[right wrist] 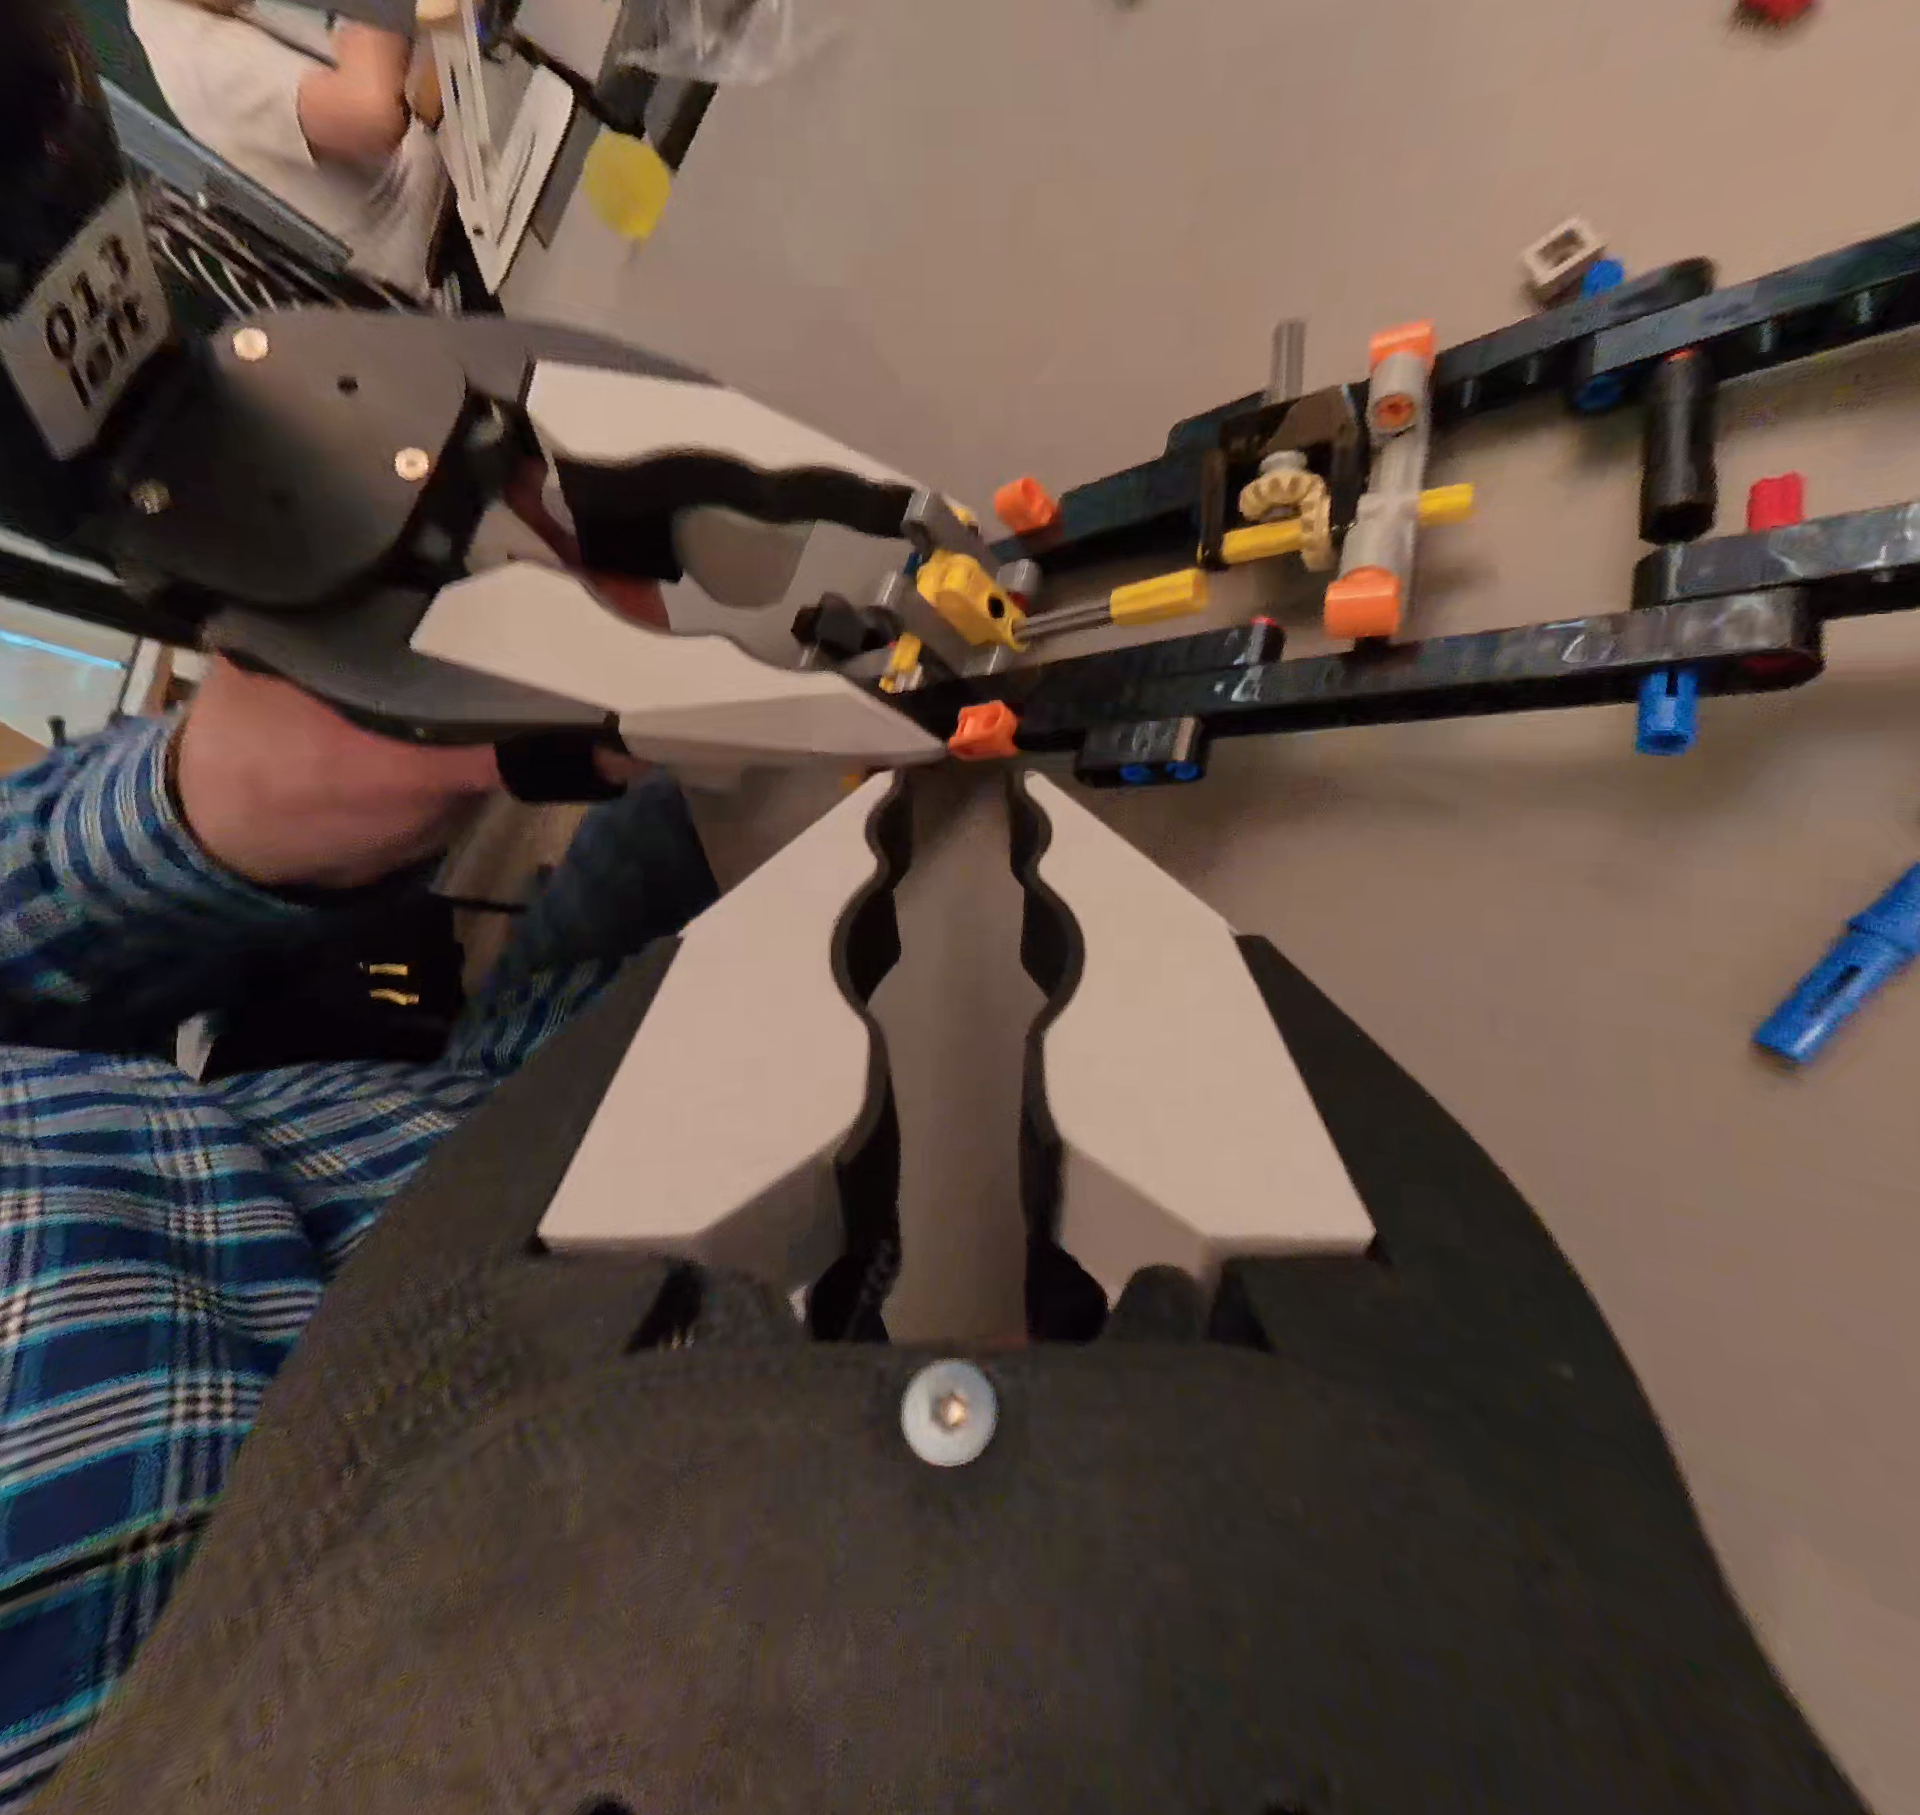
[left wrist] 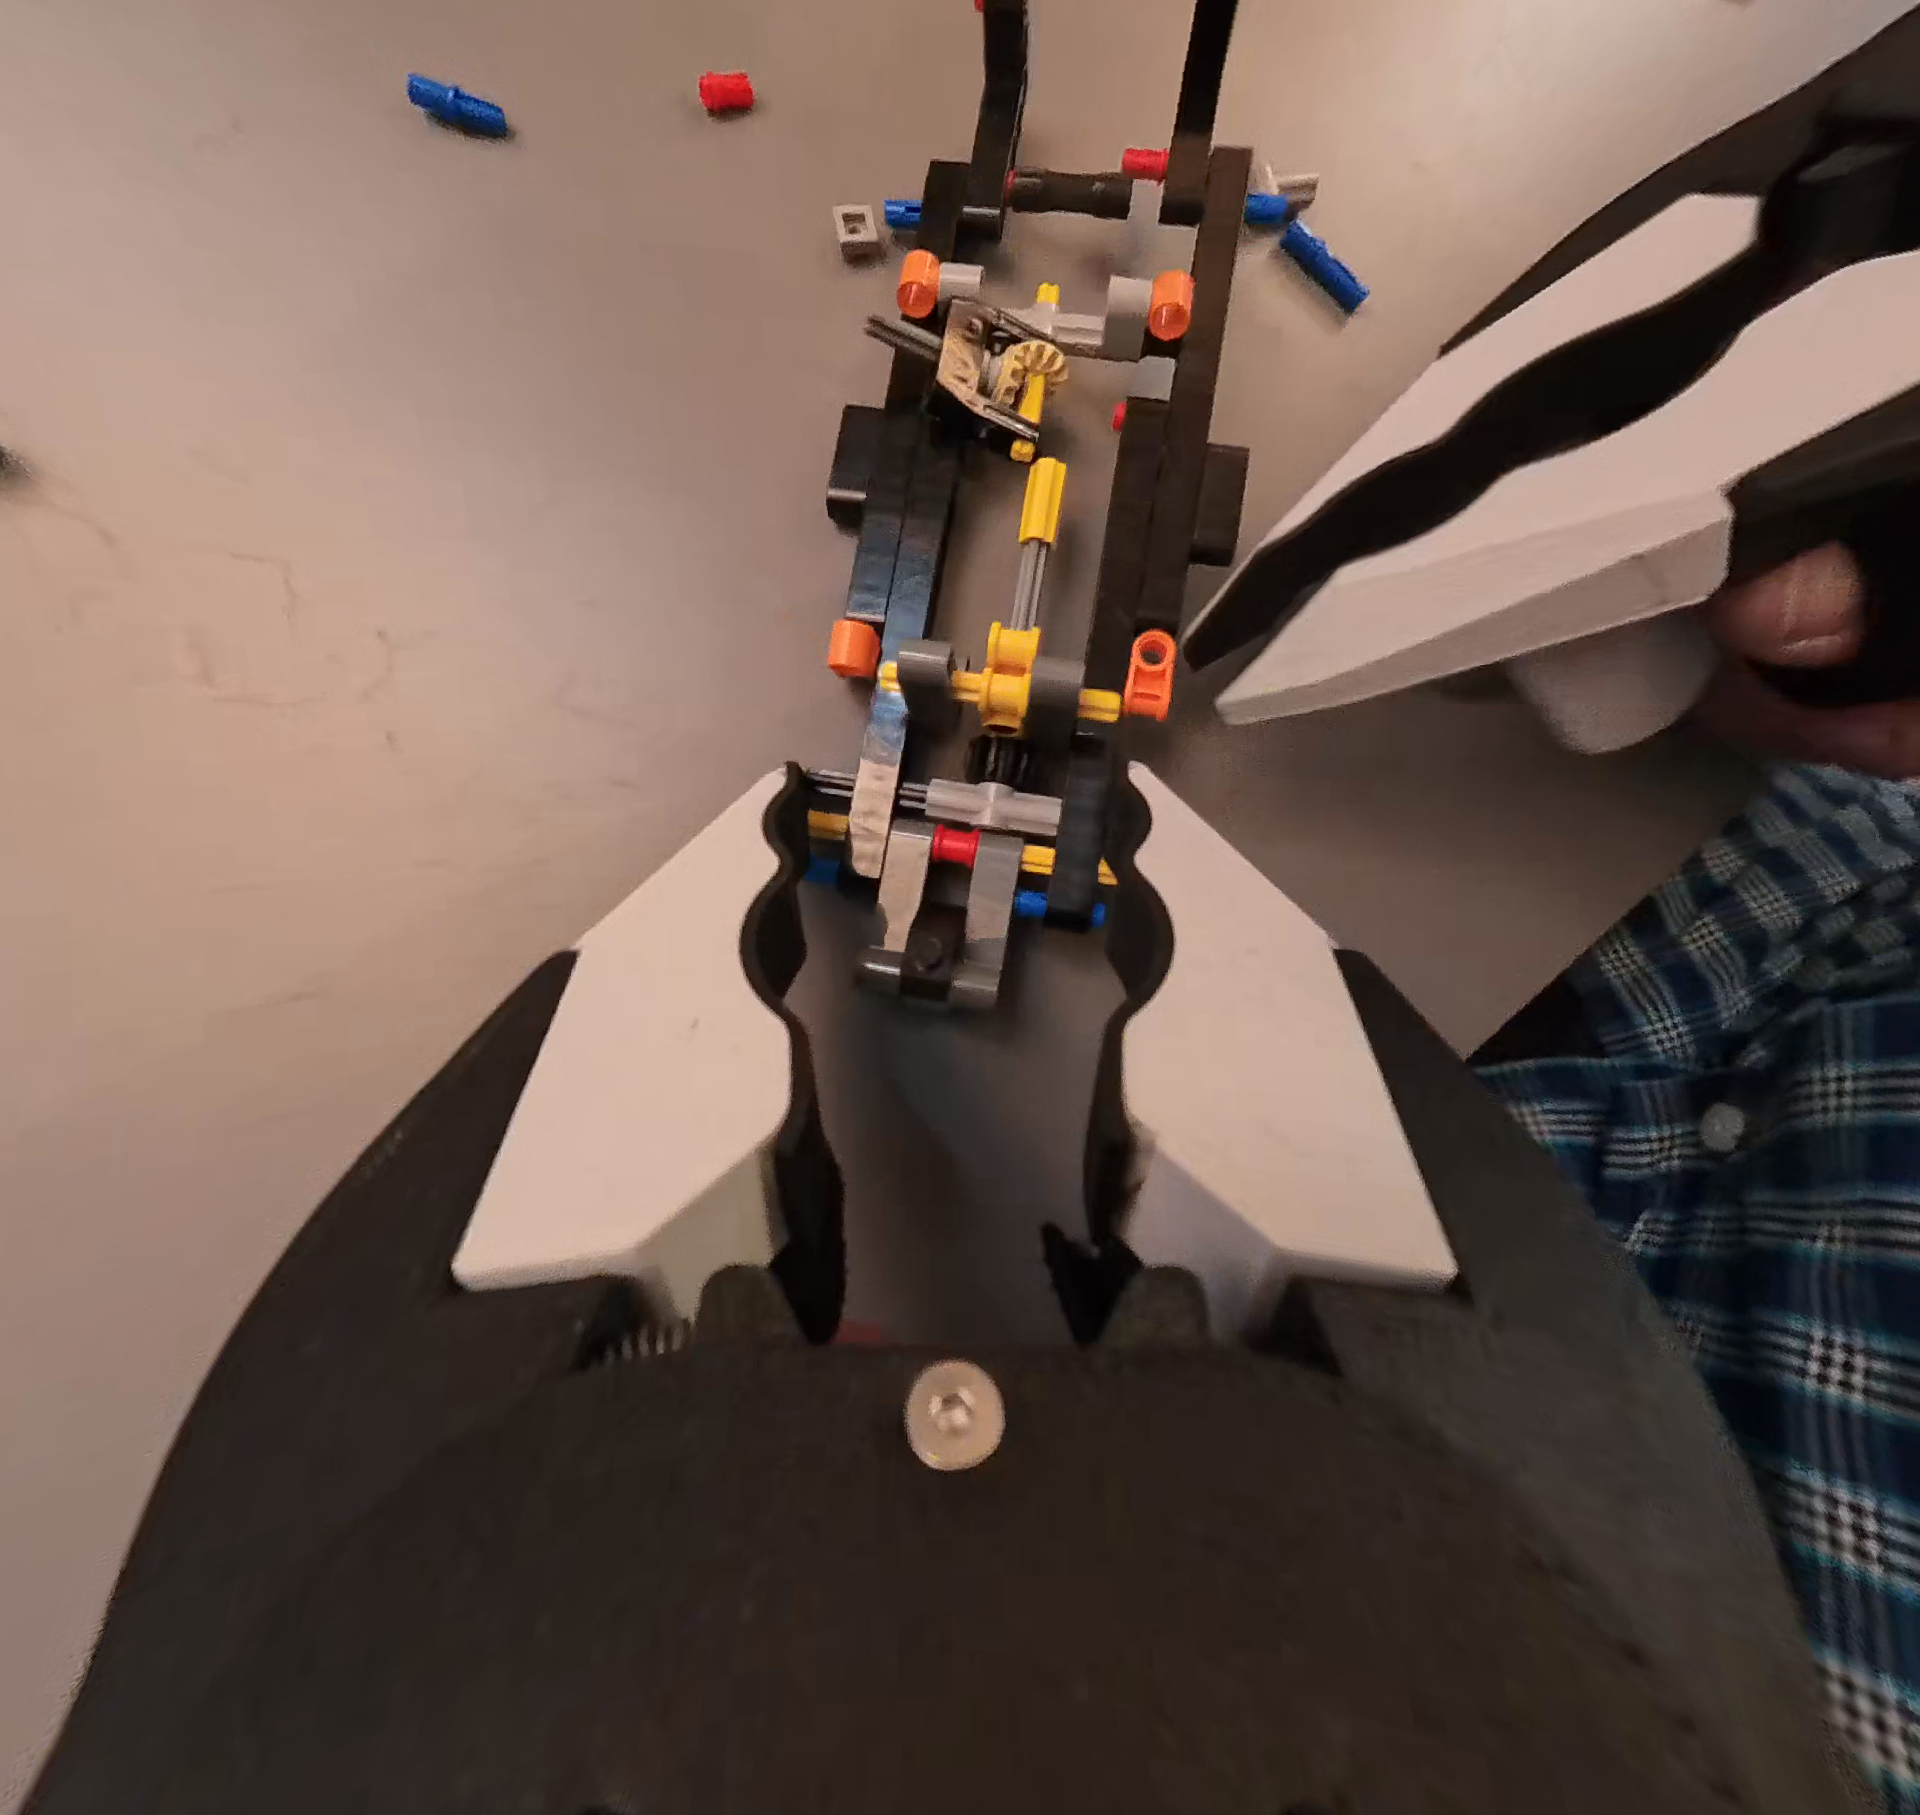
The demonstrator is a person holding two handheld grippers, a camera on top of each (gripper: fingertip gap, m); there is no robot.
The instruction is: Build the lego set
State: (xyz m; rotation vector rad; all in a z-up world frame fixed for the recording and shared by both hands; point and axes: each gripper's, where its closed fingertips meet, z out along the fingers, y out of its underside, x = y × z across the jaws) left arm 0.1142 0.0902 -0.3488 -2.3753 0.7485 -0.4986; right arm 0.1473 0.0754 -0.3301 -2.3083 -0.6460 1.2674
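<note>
The left gripper [left wrist: 956,835] clamps the near end of the lego chassis [left wrist: 1039,435] lying flat on the table [left wrist: 312,518], seemingly to steady it, while the right gripper [right wrist: 951,789], slightly parted and empty, hovers beside its orange connector [right wrist: 983,729]

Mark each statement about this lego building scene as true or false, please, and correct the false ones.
1. The left hand-held gripper grips one end of the lego chassis. True.
2. The right hand-held gripper holds a blue pin. False: nothing is between its fingers; its tips are near an orange connector on the chassis.
3. Loose blue pins lie on the table. True.
4. The chassis beams are mostly white. False: they are black.
5. A tan gear sits inside the chassis. True.
</note>
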